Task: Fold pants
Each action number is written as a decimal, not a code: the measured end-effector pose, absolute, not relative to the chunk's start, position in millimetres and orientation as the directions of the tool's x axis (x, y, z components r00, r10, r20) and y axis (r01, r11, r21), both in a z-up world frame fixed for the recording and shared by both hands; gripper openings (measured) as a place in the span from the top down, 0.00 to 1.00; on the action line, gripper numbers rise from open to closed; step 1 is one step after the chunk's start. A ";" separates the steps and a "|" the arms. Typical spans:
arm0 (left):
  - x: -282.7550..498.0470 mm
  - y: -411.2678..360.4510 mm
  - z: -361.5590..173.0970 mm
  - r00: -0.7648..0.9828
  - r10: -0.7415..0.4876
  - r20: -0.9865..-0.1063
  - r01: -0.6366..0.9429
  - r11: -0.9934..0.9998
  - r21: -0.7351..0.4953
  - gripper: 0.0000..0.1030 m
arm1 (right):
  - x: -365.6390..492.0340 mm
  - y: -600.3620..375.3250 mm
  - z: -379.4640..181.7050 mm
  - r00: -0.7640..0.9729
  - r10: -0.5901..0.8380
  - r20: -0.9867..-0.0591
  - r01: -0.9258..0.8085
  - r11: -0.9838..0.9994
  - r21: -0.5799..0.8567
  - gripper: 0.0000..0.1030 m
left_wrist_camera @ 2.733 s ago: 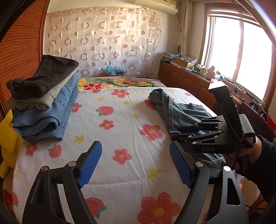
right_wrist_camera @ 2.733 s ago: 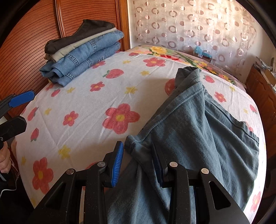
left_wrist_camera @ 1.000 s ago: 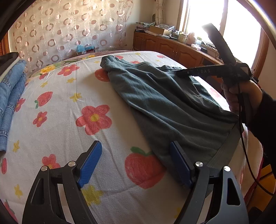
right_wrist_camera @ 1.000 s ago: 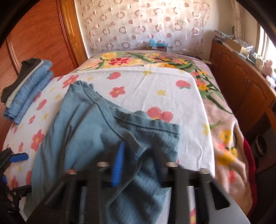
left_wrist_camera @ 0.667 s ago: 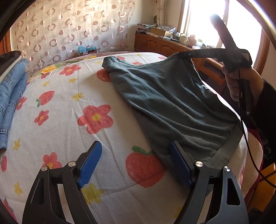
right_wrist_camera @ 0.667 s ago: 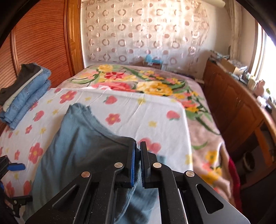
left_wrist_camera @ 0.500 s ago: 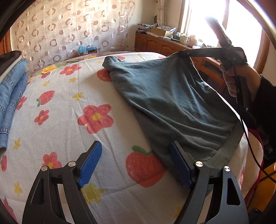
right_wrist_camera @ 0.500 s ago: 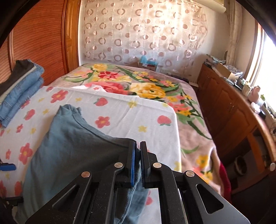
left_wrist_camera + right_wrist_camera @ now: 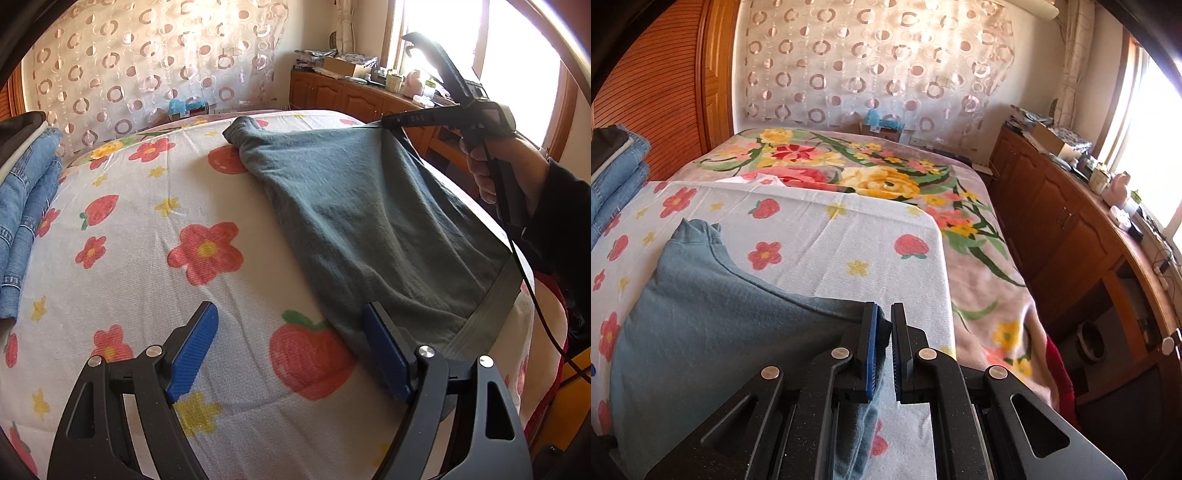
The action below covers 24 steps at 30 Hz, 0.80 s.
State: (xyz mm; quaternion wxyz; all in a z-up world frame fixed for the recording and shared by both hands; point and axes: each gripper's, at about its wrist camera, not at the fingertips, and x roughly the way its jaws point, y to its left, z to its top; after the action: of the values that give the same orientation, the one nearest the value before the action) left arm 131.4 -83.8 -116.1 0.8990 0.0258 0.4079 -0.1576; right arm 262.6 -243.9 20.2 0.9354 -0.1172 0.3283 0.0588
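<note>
Grey-blue pants [image 9: 369, 214] lie spread on the flowered bed sheet [image 9: 147, 266], waistband near the front right edge. In the left wrist view my right gripper [image 9: 384, 121] is shut on the pants' far right edge and holds that edge lifted off the bed; a hand grips its handle. From the right wrist view the pants [image 9: 701, 317] hang to the left of the right gripper [image 9: 882, 314], with cloth pinched between its blue pads. My left gripper [image 9: 288, 339] stands open low over the sheet, its right finger [image 9: 384, 350] at the pants' near left edge, nothing pinched.
A stack of folded jeans and dark clothes [image 9: 26, 192] sits at the bed's left edge. A wooden cabinet [image 9: 1071, 229] with small items runs along the right wall under the window. A floral blanket [image 9: 886, 177] covers the far bed.
The right gripper closed on the pants' edge and lifted it up and back, pulling the cloth taut. The left gripper stayed open in place.
</note>
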 end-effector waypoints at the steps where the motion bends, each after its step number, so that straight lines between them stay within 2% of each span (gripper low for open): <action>1: 131.4 -83.9 -116.3 0.617 -0.262 -0.742 0.305 0.949 -0.081 0.21 | 262.8 -245.2 20.5 0.772 0.034 -0.635 -0.184 0.968 -0.172 0.93; 2: 131.4 -84.1 -116.4 0.617 -0.260 -0.742 0.305 0.949 -0.079 0.21 | 262.1 -246.4 20.8 0.766 0.041 -0.642 -0.185 0.970 -0.158 0.84; 4: 131.4 -84.0 -116.7 0.617 -0.259 -0.743 0.306 0.949 -0.076 0.21 | 257.9 -248.2 22.8 0.767 0.040 -0.640 -0.172 0.974 -0.145 0.77; 12: 132.1 -85.2 -117.1 0.619 -0.252 -0.744 0.304 0.950 -0.068 0.21 | 199.5 -263.7 25.1 0.749 0.150 -0.645 -0.222 0.974 -0.032 0.77; 24: 132.4 -86.8 -117.6 0.620 -0.244 -0.746 0.303 0.951 -0.059 0.21 | 101.7 -279.3 4.0 0.712 0.242 -0.659 -0.292 0.956 0.035 0.76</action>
State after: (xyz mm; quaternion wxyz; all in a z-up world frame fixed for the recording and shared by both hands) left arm 132.4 -86.8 -117.6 0.8993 0.0363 0.4085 -0.1520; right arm 101.7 -279.3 4.0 0.9246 -0.0357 0.3506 0.1443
